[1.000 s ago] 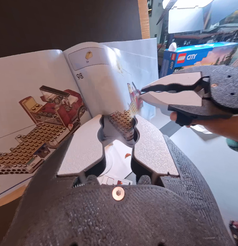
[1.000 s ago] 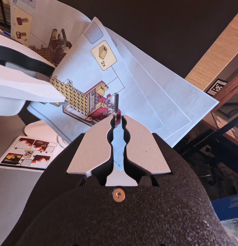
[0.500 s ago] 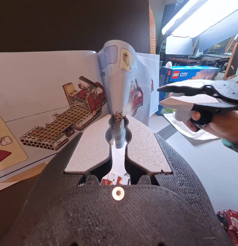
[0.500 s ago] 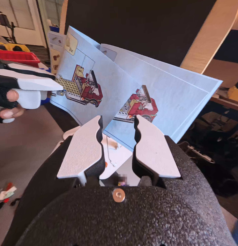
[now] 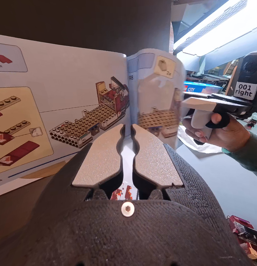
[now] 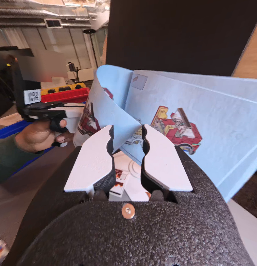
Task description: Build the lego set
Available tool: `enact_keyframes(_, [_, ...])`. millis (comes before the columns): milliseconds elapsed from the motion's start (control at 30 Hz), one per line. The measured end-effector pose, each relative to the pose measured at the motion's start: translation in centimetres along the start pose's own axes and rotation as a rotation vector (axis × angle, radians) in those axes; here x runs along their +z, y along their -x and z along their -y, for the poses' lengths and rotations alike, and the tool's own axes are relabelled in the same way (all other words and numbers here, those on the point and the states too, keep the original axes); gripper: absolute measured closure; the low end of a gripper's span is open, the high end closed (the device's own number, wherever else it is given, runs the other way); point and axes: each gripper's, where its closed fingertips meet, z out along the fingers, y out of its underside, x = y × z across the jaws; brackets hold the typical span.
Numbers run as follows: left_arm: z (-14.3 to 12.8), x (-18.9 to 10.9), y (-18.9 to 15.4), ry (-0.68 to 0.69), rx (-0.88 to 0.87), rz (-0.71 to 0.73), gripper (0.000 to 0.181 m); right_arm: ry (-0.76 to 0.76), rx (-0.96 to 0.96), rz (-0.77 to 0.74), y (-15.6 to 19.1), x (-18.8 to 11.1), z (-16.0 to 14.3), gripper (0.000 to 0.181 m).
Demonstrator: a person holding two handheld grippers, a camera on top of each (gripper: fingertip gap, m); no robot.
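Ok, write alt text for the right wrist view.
The right gripper, fingers apart, faces an open instruction booklet whose curled page dips between them. At left, a hand holds the left gripper against that page; a sticker sheet lies below.

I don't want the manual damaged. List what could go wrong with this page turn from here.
The curled page stands mid-turn with its edge between the fingers of the open right gripper; unclamped, it may flop back.
The left gripper sits nearly closed at the fold of the booklet; pulling sideways there could crease or tear paper.
The sticker sheet lies below both grippers and could get scuffed.
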Motion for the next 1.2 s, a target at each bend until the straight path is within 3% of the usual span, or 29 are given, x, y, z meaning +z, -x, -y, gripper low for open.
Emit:
enact_keyframes(67, [0.0,0.0,0.0,0.004,-0.001,0.000,0.175,0.041,0.044,0.117,1.6,0.1,-0.9,0.150])
enact_keyframes(167, [0.4,-0.2,-0.2,-0.009,0.018,0.017,0.169,0.046,0.059,0.172,2.9,0.1,-1.3,0.165])
enact_keyframes(333, [2.9,-2.0,-3.9,-0.092,0.067,-0.093,0.152,0.020,0.090,0.243,4.5,-0.2,-0.7,0.172])
enact_keyframes(500, [1.0,-1.2,-6.7,0.072,0.177,-0.160,0.125,-0.003,0.125,0.306,5.9,0.0,-0.3,0.175])
enact_keyframes(567, [-0.2,-0.5,-6.2,0.122,0.250,-0.112,0.135,-0.011,0.131,0.319,6.3,0.1,-0.1,0.176])
enact_keyframes(733, [-1.2,0.0,-5.8,0.149,0.304,-0.081,0.181,-0.013,0.134,0.346,7.1,0.0,0.0,0.177])
enact_keyframes(867, [-1.0,-0.1,-5.6,0.135,0.297,-0.057,0.181,-0.013,0.120,0.328,6.7,-0.3,-0.1,0.181])
enact_keyframes(1033, [-1.1,-0.6,-8.2,0.124,0.336,-0.129,0.139,-0.021,0.114,0.412,8.5,-1.3,0.0,0.181])
enact_keyframes(1200, [-1.1,-0.4,-11.3,0.114,0.368,-0.233,0.132,-0.022,0.130,0.501,10.7,-1.5,0.8,0.181])
